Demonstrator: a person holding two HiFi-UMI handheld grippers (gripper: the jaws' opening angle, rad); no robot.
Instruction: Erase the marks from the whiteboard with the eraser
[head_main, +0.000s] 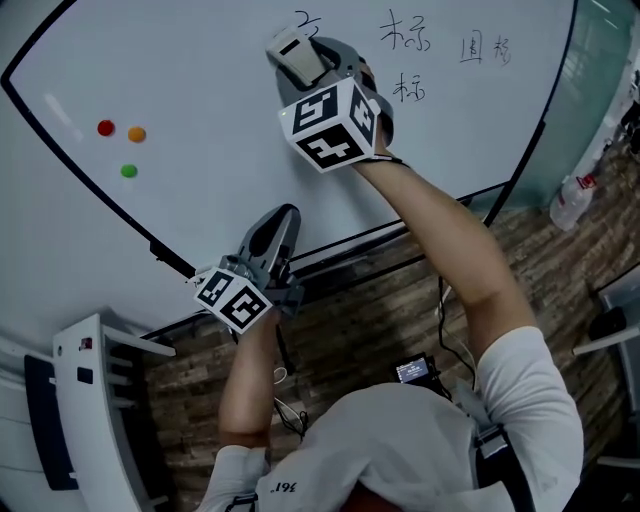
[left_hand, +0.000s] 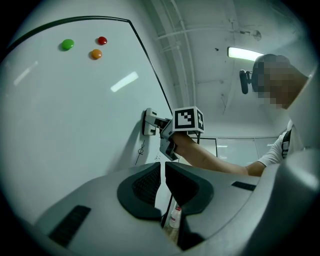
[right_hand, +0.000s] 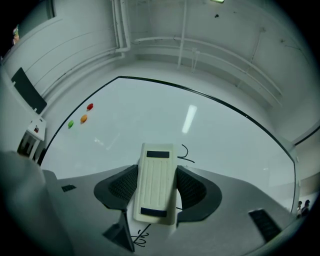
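Pinching the eraser (right_hand: 155, 170) flat against the whiteboard (head_main: 200, 90) at the head view's upper centre, the right tongs (right_hand: 156, 189) should press evenly and sweep rightward across the handwritten marks (head_main: 405, 35). The left tongs (left_hand: 163, 185) hang pressed together, empty.

Dark wood-pattern floor (head_main: 370, 320) — white rack (head_main: 95, 400) at left; ceiling strip light (left_hand: 244, 52) lit.

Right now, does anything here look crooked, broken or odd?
Nothing stands out. The right hand-held gripper holds the eraser against the whiteboard beside the marks; three magnets cluster near its edge.
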